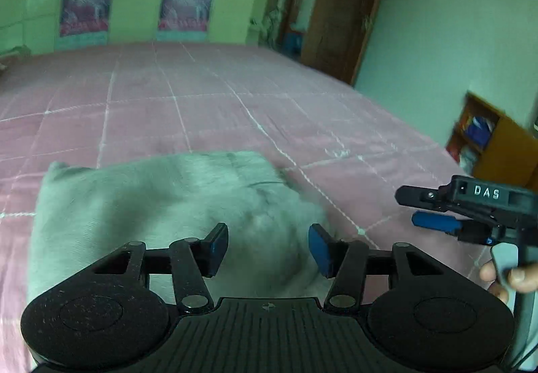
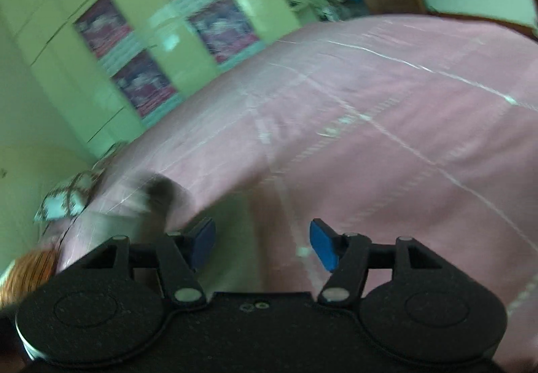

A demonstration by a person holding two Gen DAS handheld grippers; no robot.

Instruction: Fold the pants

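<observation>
A: Where are the pants (image 1: 168, 205)?
B: Folded grey bundle on the pink bedspread (image 1: 201, 97), under the left gripper (image 1: 267, 250), whose jaws gape empty.
A: And the right gripper (image 2: 262, 243)?
B: Released too, nothing between its pads, over bare bedspread.
</observation>
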